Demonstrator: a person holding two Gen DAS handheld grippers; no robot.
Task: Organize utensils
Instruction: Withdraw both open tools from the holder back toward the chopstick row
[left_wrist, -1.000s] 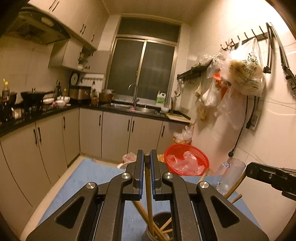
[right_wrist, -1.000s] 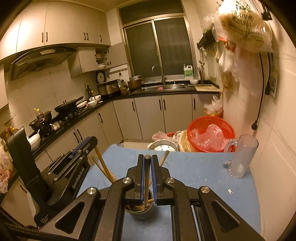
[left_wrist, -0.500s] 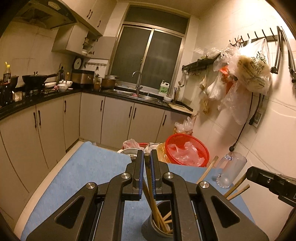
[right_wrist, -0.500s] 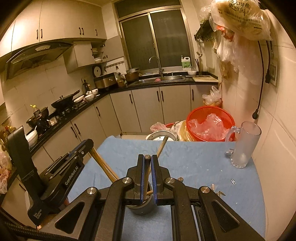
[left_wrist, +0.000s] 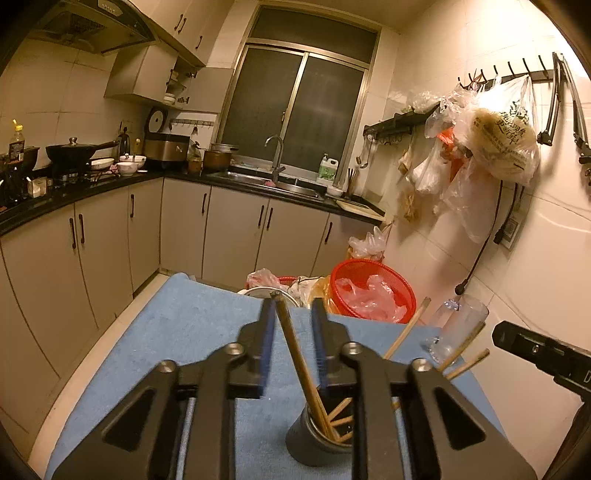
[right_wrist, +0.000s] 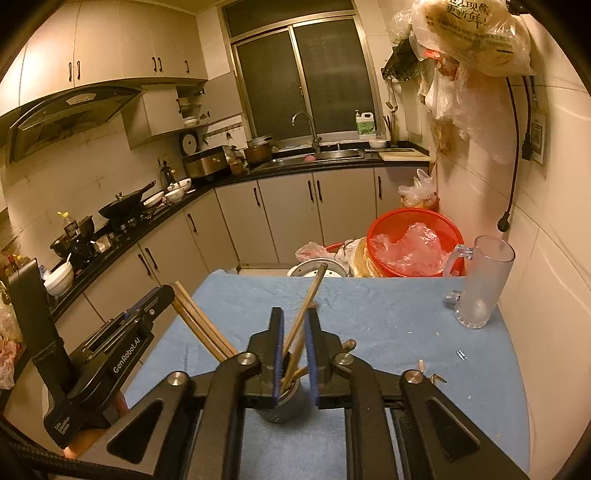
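Your wooden chopsticks stand tilted in a dark cylindrical holder at the lower centre of both frames, fanning outward. One chopstick leans toward the upper centre; the holder sits upright on the blue cloth.

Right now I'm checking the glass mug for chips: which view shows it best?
The right wrist view: the glass mug stands whole and unobstructed on the blue cloth, handle showing. In the left wrist view the mug is smaller, with chopsticks crossing it.

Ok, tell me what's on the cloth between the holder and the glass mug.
In the right wrist view, only bare blue cloth lies between holder and mug, apart from a few small scraps nearer the camera.
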